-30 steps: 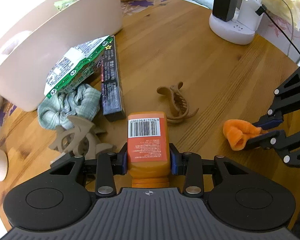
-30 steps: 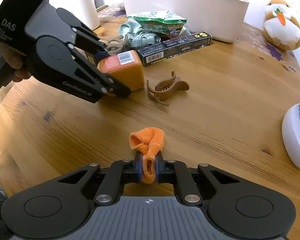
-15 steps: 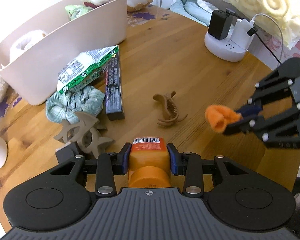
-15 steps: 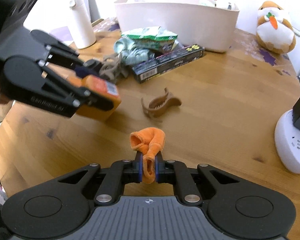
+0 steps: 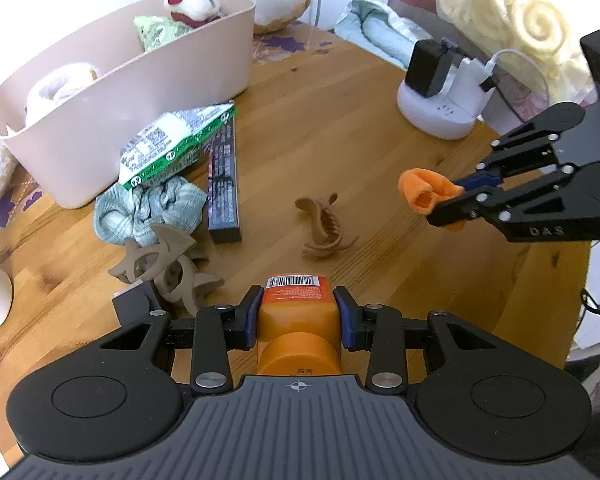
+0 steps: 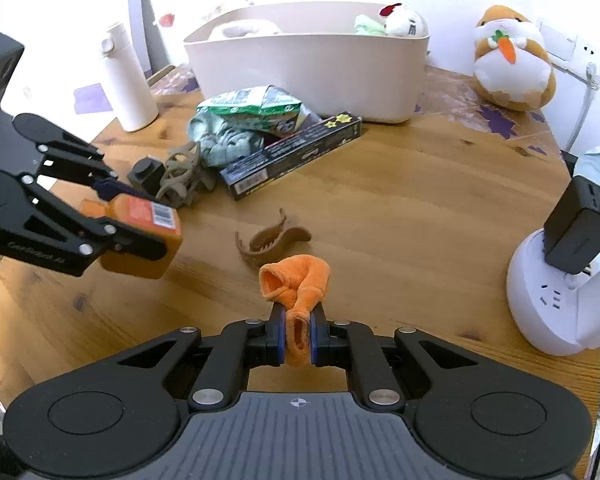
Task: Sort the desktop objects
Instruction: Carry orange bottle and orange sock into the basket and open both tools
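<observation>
One round wooden table point(image 5: 400, 240) carries one pale storage bin point(image 5: 112, 120) at its far side, and against the bin's front lie one green snack packet point(image 5: 172, 148), one long black box point(image 5: 224, 192), one teal scrunchie point(image 5: 148, 212) and two tan hair claws, one point(image 5: 160, 268) by the scrunchie, the other point(image 5: 324, 228) out toward the table's middle. Nearer than the bin and off the table, the left gripper point(image 5: 299, 316) pinches one orange bottle point(image 5: 298, 324) between its pads. The right gripper point(image 6: 298, 338), pressed together, clamps one small orange cloth point(image 6: 296, 284).
</observation>
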{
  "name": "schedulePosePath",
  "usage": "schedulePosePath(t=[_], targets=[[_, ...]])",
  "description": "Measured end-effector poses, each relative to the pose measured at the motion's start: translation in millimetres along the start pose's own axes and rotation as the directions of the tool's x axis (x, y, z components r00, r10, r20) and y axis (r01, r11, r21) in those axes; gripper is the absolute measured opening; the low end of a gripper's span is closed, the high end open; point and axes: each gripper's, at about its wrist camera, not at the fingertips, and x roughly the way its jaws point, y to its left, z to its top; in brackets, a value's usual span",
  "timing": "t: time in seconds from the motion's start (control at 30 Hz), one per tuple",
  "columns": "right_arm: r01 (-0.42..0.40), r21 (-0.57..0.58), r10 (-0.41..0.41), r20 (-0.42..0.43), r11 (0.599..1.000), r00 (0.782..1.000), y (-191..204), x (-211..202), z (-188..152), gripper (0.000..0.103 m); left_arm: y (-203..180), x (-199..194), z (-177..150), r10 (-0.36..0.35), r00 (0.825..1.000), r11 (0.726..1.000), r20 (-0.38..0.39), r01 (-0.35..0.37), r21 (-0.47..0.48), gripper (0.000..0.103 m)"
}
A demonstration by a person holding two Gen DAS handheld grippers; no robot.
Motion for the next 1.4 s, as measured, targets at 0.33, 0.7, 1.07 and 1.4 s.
schedulePosePath(t=[0.33,0.7,1.07,1.4], targets=[[0.012,0.006,-0.012,0.07,1.0,0.997,-15.3,-15.5,26.5,0.01,15.1,-35.2,17.4,0.026,0.996,1.0,0.088,-0.025,-0.01,0.038],[0.011,-0.014,-0.008,0.188,1.0,0.982,-28.1,-28.4,89.5,0.01,44.1,-69.4,59.1,0.112,0.971,0.993,0.212,-0.104,-0.047,0.038],[0.039,-0.009,-0.034,0.317,0.999,0.948,-36.0,-34.7,160.7,0.01,76.4,-73.5,106.4,0.234,0.925,0.972,0.299,-0.209,-0.111,0.038],[0.085,-0.083,-0.052,0.336,0.993,0.94,-36.4,-2.4,225.5,0.01,102.4,-56.9,150.3,0.378,0.865,0.924,0.329,-0.33,-0.194,0.038]])
